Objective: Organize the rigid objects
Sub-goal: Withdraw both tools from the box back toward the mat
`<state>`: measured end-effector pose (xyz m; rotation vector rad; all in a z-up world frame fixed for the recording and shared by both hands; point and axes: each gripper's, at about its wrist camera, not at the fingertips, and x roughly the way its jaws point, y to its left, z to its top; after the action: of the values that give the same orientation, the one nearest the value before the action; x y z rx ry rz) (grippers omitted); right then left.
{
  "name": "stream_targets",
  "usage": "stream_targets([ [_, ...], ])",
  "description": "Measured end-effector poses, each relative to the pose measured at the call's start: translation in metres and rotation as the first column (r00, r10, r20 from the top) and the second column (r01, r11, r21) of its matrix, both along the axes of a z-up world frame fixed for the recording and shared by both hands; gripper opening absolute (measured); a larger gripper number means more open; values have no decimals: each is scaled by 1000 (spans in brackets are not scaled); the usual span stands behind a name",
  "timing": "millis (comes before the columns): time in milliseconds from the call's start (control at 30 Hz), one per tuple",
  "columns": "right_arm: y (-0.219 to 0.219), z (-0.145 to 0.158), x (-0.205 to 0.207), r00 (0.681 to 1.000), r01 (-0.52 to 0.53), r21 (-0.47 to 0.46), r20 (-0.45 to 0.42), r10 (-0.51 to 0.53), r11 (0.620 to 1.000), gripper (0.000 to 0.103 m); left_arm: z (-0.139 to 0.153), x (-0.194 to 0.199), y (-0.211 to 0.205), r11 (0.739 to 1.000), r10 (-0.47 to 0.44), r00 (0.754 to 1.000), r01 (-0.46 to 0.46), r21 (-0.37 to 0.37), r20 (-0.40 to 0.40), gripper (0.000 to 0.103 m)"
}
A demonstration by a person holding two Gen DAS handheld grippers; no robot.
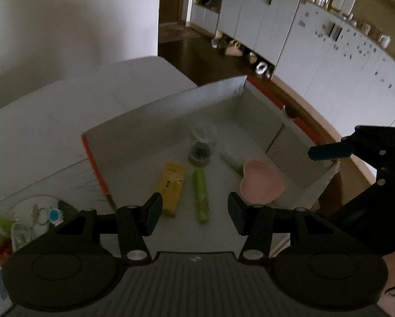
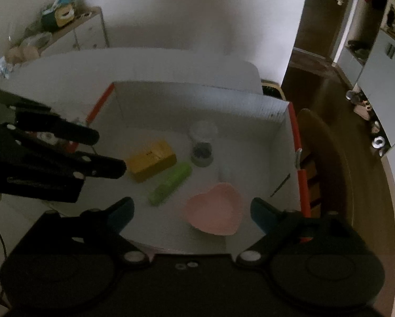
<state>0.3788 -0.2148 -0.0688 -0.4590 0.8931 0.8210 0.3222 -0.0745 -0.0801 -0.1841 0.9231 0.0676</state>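
We log five items on the floor of the open white box (image 2: 250, 105), which has orange-edged flaps and sits on the white worktop (image 1: 39, 121). A pink heart-shaped dish (image 2: 215, 211) lies nearest us, toward the box's right wall. A green tube (image 2: 171, 183) lies just beside a yellow box (image 2: 151, 159), the two apart from the dish. Behind them stands a clear jar (image 2: 202, 142) with dark contents, and a pale, blurred item (image 1: 230, 155) lies just behind the dish; we cannot tell what it is.

Our left gripper (image 1: 194, 212) hangs above the tube and yellow box, jaws parted with nothing between them. Our right gripper (image 2: 192, 211) hangs over the dish, jaws spread wide and clear of it.

Outside the box's left flap we note a cluttered heap (image 1: 25, 222) of small items on the worktop. A dark wooden chair back (image 2: 321, 153) stands against the right flap. White cabinets (image 1: 316, 39) line the far wall.
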Motion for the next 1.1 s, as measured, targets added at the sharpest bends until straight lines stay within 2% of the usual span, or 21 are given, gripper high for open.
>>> stream_targets([
  [100,1,8,-14,1000,10,25,23,-10,1000,97,8,-16,9,1000,-1,999,1,1,33,61],
  [367,15,26,-55,994,54,105,90,-63,993,101,21,-63,40,1000,11,994,-13,25,104,64],
  [467,23,30,-71,994,56,130,87,-68,990,102,25,-83,52,999,22,991,-26,28,130,70],
  [800,54,35,-122,993,60,210,91,-80,976,103,31,-141,86,996,30,979,-47,78,200,71],
  [900,62,33,-136,993,59,235,85,-81,970,103,32,-159,97,995,42,973,-61,79,225,82],
  [1100,83,29,-161,995,46,273,73,-68,961,103,29,-185,123,995,61,965,-80,63,254,82],
])
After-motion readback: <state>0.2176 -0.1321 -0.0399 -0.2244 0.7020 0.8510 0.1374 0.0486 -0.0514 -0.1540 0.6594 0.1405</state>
